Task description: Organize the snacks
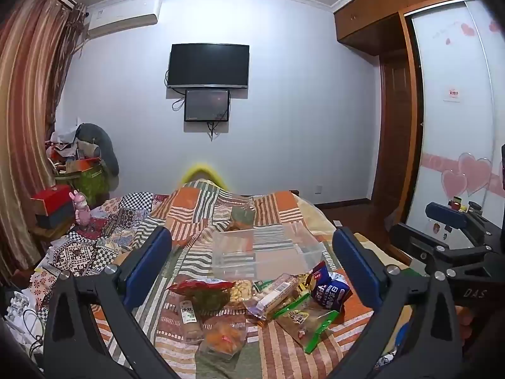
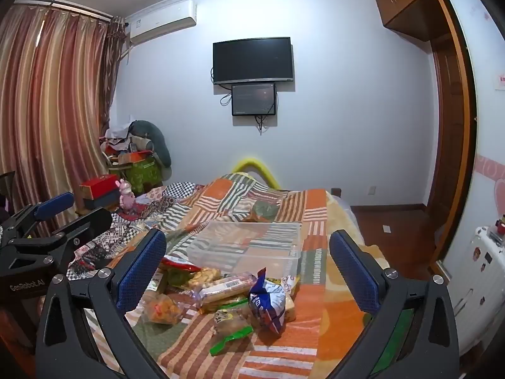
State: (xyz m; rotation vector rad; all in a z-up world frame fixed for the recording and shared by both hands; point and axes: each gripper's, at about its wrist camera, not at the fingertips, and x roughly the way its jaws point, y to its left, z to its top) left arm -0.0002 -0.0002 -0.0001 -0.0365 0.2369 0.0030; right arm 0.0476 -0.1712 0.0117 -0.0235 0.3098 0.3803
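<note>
Left wrist view showed the left gripper [image 1: 252, 252] held wide open over the patchwork quilt [image 1: 202, 214], with nothing between its blue pads [image 1: 148, 262]. Directly ahead of it lay the clear plastic container [image 1: 268, 252], and just below, nearer to the gripper, a pile of snacks: a blue-and-white packet [image 1: 328, 290], a green-edged bag [image 2: 232, 328] and a barcoded biscuit pack [image 1: 277, 293]. The right gripper [image 2: 247, 262] was also fully open and held nothing; the same snacks lay between its fingers, the container beyond them.
</note>
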